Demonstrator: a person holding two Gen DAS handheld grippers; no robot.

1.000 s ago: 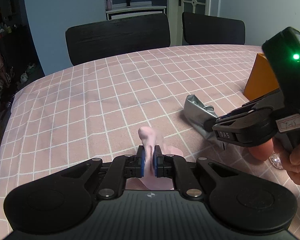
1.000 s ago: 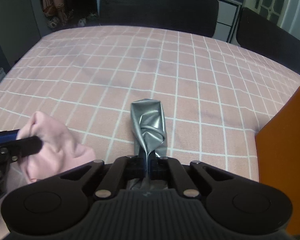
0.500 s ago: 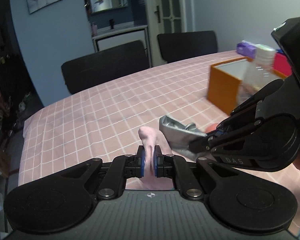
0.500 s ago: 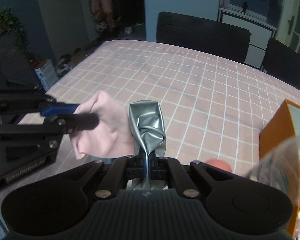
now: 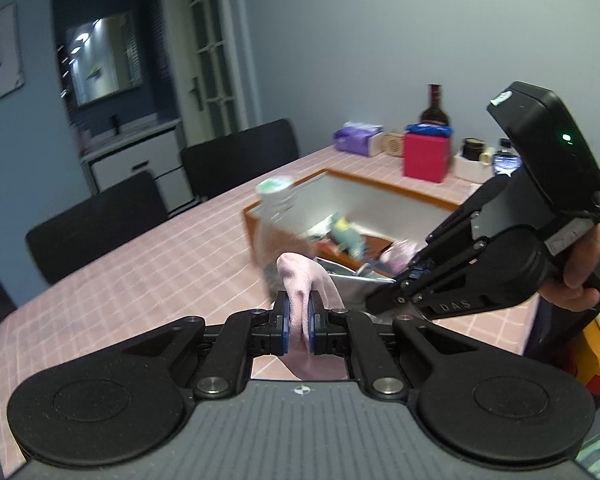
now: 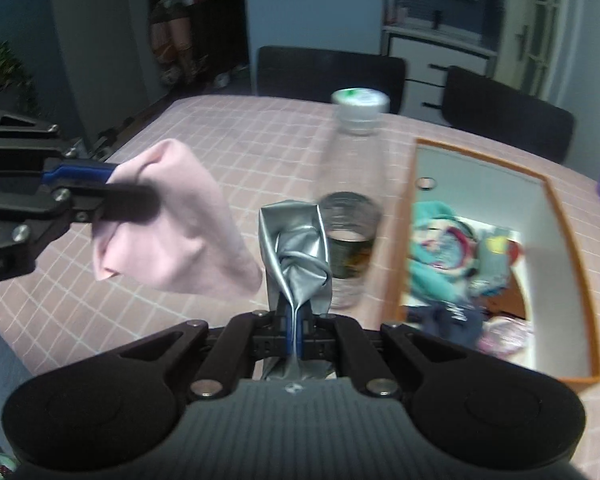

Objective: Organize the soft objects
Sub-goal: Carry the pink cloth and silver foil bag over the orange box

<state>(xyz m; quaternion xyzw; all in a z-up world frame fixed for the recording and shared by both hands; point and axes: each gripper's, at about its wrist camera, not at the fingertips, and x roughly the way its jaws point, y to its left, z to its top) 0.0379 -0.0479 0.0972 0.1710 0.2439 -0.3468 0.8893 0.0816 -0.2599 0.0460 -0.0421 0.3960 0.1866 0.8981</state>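
My left gripper [image 5: 298,322] is shut on a pink soft cloth [image 5: 304,280] and holds it in the air above the table; the cloth also shows in the right wrist view [image 6: 172,232]. My right gripper [image 6: 296,328] is shut on a silver-grey crumpled cloth [image 6: 296,248], also lifted; the grey cloth shows in the left wrist view [image 5: 352,280]. The two grippers are close side by side. An orange-rimmed box [image 6: 556,208] with several colourful soft items [image 6: 444,248] lies to the right of them; it also shows in the left wrist view [image 5: 380,184].
A clear plastic bottle [image 6: 352,184] with a white cap stands between the cloths and the box. A red box [image 5: 426,156], a dark bottle [image 5: 435,112] and packets stand at the table's far end. Black chairs [image 5: 96,220] line the far side. The pink checked tablecloth [image 5: 140,276] covers the table.
Both grippers have risen off the table with their cloths and swung right toward the orange box. The box's inside and the plastic bottle have come into view.
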